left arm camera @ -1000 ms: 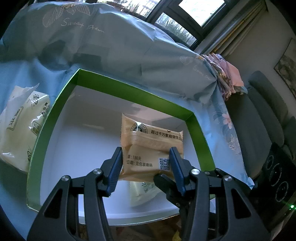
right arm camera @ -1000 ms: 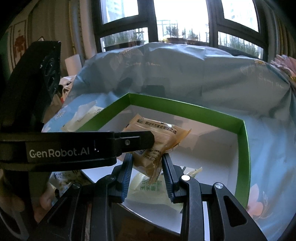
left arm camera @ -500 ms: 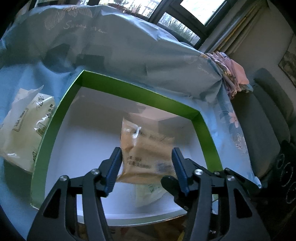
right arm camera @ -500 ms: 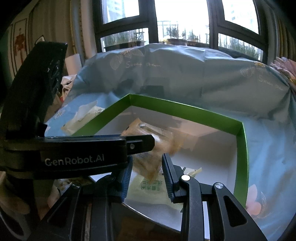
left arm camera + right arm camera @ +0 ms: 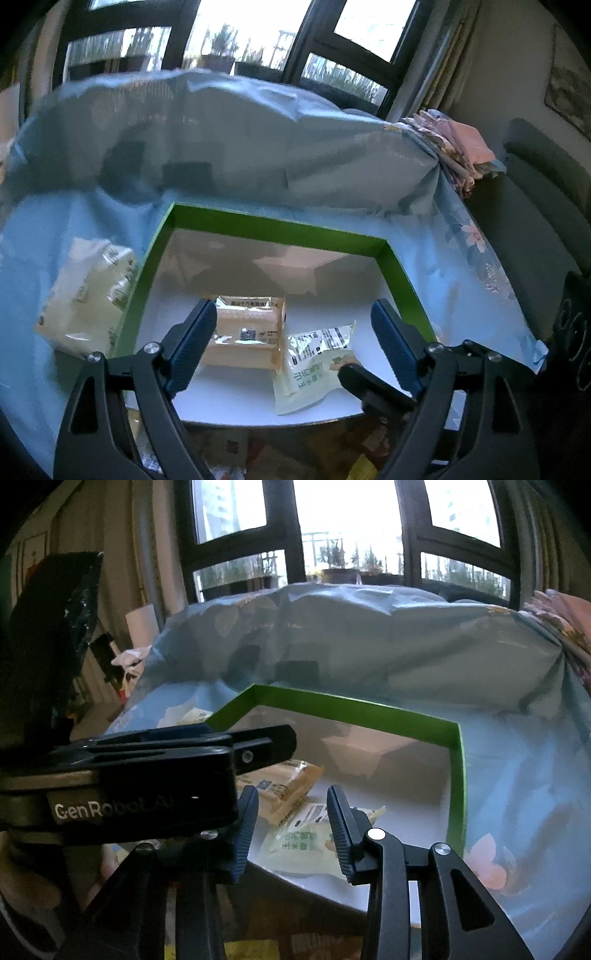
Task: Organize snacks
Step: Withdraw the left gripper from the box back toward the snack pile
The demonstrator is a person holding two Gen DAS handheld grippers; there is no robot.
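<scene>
1. While the tan snack packet (image 5: 246, 334) lies flat on the white floor of the green-rimmed box (image 5: 273, 229), the left gripper (image 5: 293, 347) hangs above it, its jaws having just been opening; they now stand wide apart and nothing is pinched between them, so the packet looks released.
2. Just beside the tan packet, at its 3 o'clock in the left wrist view, lies the pale green packet (image 5: 314, 365), their edges touching or nearly so.
3. Seen from its own camera, the right gripper (image 5: 291, 830) has also just been opening slightly; its jaws are part open and empty, and the pale green packet shows in the box below the gap.
4. To do the step well, I judge the left gripper should lift clear straight up, so neither finger drags the tan packet askew.
5. Next, the cream packet (image 5: 86, 295) waits outside the box at 9 o'clock, on the blue cloth (image 5: 461, 266); grip it across its narrow width.
6. Counts: packets in the box, two; packets outside, one plainly seen; boxes, one; grippers, two.
</scene>
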